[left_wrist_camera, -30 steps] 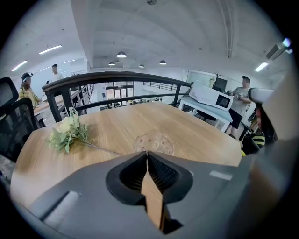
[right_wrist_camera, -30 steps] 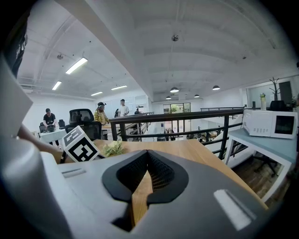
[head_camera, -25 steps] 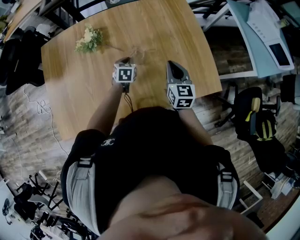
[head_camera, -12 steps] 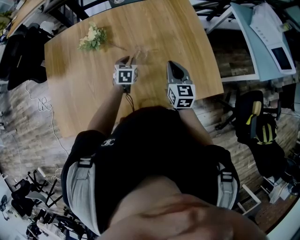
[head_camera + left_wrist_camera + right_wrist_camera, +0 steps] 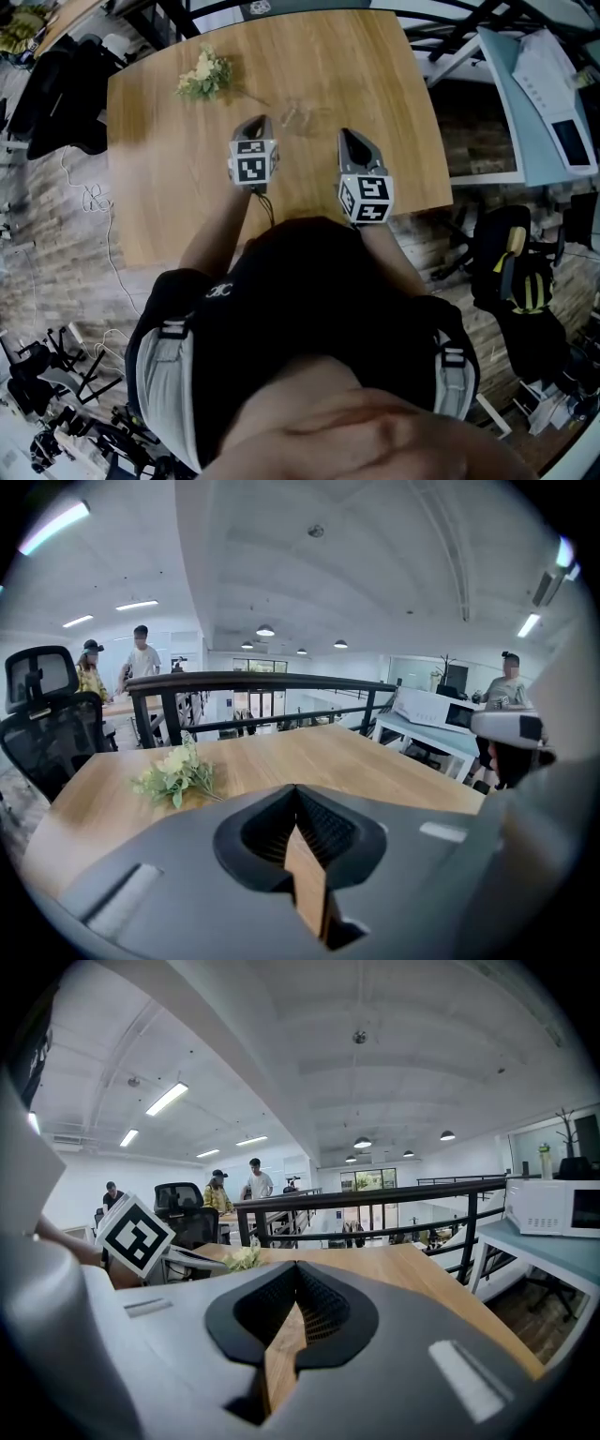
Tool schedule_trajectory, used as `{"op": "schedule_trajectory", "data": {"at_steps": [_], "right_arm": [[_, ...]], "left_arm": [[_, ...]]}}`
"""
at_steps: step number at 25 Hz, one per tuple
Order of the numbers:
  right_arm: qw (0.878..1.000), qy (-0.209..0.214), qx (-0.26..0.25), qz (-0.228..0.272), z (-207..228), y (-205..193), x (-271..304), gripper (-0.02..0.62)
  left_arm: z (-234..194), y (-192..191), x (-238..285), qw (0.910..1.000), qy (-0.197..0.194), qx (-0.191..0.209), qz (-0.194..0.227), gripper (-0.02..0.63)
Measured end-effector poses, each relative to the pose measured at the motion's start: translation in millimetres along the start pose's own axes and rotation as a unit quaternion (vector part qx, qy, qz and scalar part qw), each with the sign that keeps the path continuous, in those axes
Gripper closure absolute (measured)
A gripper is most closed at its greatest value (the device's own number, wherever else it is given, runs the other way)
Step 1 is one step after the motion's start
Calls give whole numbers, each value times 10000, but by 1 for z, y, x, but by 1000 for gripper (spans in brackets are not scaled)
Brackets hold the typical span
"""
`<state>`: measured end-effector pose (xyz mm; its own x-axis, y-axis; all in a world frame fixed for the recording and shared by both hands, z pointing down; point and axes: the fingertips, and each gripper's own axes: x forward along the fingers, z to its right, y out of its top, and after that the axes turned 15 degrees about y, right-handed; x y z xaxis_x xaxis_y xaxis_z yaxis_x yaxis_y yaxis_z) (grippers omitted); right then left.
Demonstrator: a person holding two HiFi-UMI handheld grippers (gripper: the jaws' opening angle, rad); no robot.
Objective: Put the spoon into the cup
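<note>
In the head view a faint see-through cup (image 5: 294, 114) stands on the wooden table (image 5: 169, 178), between and just beyond my two grippers. I cannot make out a spoon in any view. My left gripper (image 5: 255, 123) hovers just left of the cup. In its own view the left gripper (image 5: 296, 793) has its jaws together with nothing between them. My right gripper (image 5: 347, 135) hangs to the right of the cup. The right gripper (image 5: 296, 1269) is likewise shut and empty. Neither gripper view shows the cup.
A small bunch of pale flowers (image 5: 207, 74) lies at the far left of the table; the same bunch (image 5: 176, 775) appears ahead of the left gripper. A black railing (image 5: 281, 682) runs behind the table. A black office chair (image 5: 511, 253) stands off the table's right edge.
The head view has shifted, so the table and flowers sit further right in the picture. Both grippers stay side by side above the table, still shut.
</note>
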<state>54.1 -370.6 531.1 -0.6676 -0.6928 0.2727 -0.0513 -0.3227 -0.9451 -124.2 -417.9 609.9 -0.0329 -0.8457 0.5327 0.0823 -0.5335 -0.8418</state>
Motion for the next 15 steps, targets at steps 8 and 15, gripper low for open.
{"op": "schedule_trajectory", "data": {"at_steps": [8, 15], "right_arm": [[9991, 375, -101, 139, -20, 7, 18, 596], [9961, 670, -520, 227, -39, 13, 38, 597]], "left_arm": [[-17, 27, -41, 9985, 176, -218, 473, 594], [-26, 33, -80, 9962, 351, -349, 723, 594]]}}
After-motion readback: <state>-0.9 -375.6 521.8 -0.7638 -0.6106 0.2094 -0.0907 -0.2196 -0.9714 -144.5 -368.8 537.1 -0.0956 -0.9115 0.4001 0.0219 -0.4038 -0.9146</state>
